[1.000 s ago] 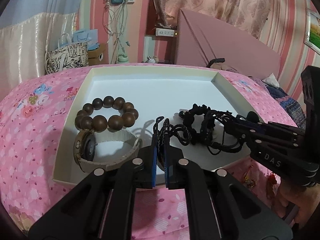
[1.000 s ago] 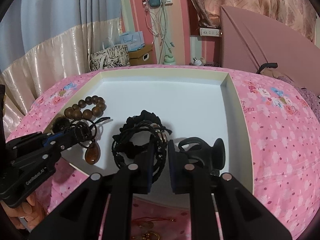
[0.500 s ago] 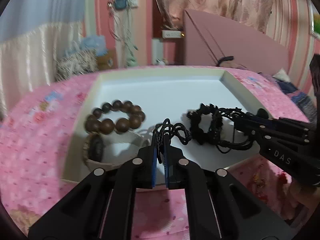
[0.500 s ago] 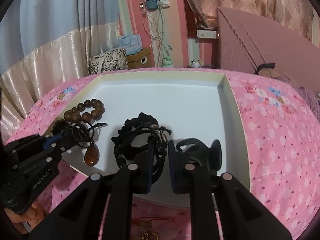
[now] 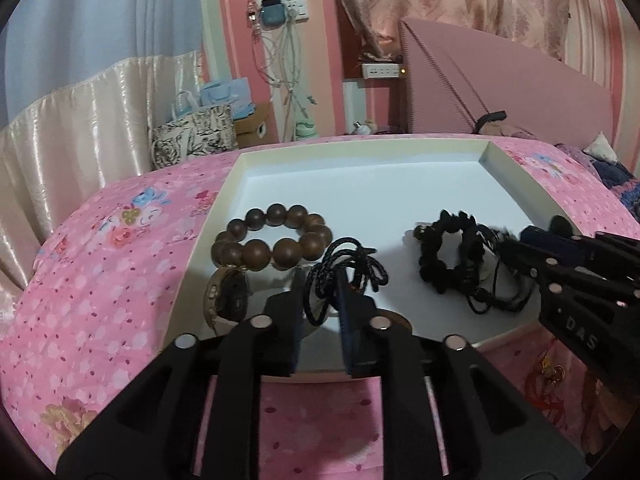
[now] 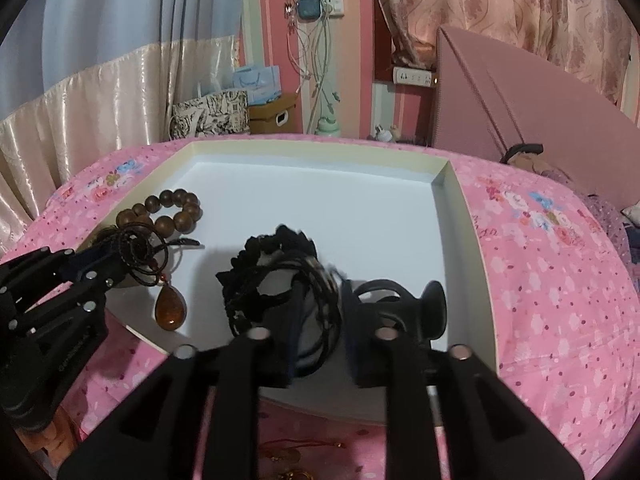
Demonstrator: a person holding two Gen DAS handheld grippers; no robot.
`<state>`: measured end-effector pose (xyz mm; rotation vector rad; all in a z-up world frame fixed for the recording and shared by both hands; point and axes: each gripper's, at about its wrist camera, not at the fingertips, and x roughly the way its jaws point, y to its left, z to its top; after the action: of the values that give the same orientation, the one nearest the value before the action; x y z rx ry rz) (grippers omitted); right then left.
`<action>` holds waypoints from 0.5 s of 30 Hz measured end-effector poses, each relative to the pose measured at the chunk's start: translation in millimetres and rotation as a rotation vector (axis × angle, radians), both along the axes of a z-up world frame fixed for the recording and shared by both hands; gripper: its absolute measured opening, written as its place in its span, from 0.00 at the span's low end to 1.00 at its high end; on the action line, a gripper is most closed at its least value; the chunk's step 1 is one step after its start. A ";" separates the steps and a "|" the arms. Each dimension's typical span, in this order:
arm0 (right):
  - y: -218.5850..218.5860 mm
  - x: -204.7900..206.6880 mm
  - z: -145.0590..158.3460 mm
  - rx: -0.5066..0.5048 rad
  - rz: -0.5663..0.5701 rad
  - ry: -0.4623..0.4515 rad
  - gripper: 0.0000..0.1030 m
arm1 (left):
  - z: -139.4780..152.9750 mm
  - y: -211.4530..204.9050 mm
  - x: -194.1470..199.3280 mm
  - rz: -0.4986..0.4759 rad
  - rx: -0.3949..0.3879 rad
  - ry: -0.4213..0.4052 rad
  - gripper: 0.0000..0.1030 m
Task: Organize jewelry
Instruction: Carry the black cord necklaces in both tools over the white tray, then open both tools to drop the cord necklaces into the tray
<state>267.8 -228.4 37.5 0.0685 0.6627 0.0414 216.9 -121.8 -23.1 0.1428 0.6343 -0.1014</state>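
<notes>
Sorting partly done: wooden bead bracelet [image 5: 274, 240] and watch [image 5: 228, 300] already lying in the tray [image 5: 516, 168], ahead-left of the left gripper [image 5: 320, 300]. Left gripper spread open around the black cord necklace [image 5: 344, 276]. Right gripper [image 6: 320, 308] parted, loosely straddling black bracelets [image 6: 276, 280], reaching low over the near rim.

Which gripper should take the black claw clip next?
Right. The claw clip lies in the tray just beside the right gripper, whose jaws are open; the left gripper sits across the tray, its jaws around the pendant necklace cord.
</notes>
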 end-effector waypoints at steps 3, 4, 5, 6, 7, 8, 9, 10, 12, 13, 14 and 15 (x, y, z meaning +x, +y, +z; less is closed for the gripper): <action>0.8 -3.2 2.9 -0.012 0.000 -0.017 0.33 | 2.6 6.1 -3.7 0.020 -0.024 -0.016 0.40; 0.3 -3.5 3.5 -0.007 0.001 -0.018 0.33 | 4.6 9.2 -6.6 0.031 -0.035 -0.031 0.51; -0.9 -3.4 4.2 -0.001 0.003 -0.019 0.33 | 5.5 10.6 -7.6 0.036 -0.039 -0.039 0.58; -2.5 -3.6 5.5 0.008 0.001 -0.023 0.33 | 6.5 11.9 -9.1 0.039 -0.042 -0.046 0.59; -5.3 -4.3 8.2 0.027 -0.005 -0.032 0.33 | 7.0 12.4 -9.5 0.039 -0.044 -0.047 0.60; -8.1 -5.8 10.9 0.045 -0.007 -0.043 0.33 | 7.4 13.4 -10.1 0.039 -0.048 -0.047 0.61; -10.8 -7.7 13.9 0.066 -0.008 -0.056 0.34 | 8.1 14.7 -11.4 0.038 -0.054 -0.052 0.62; -14.0 -11.7 19.3 0.087 -0.010 -0.077 0.35 | 8.9 15.4 -12.7 0.038 -0.059 -0.061 0.65; -15.5 -19.0 28.0 0.084 -0.021 -0.120 0.47 | 10.7 17.0 -16.3 0.039 -0.067 -0.082 0.71; -17.0 -22.1 31.9 0.089 -0.026 -0.138 0.49 | 11.7 17.7 -18.3 0.040 -0.068 -0.091 0.72; -19.7 -26.5 36.5 0.107 -0.029 -0.161 0.50 | 12.0 18.0 -19.1 0.041 -0.068 -0.094 0.73; -21.7 -29.9 40.1 0.114 -0.034 -0.174 0.50 | 12.3 18.6 -19.9 0.039 -0.070 -0.096 0.74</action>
<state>238.0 -250.1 77.6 0.1838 0.4844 0.0515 197.0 -103.2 -10.8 0.0671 0.5368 -0.0786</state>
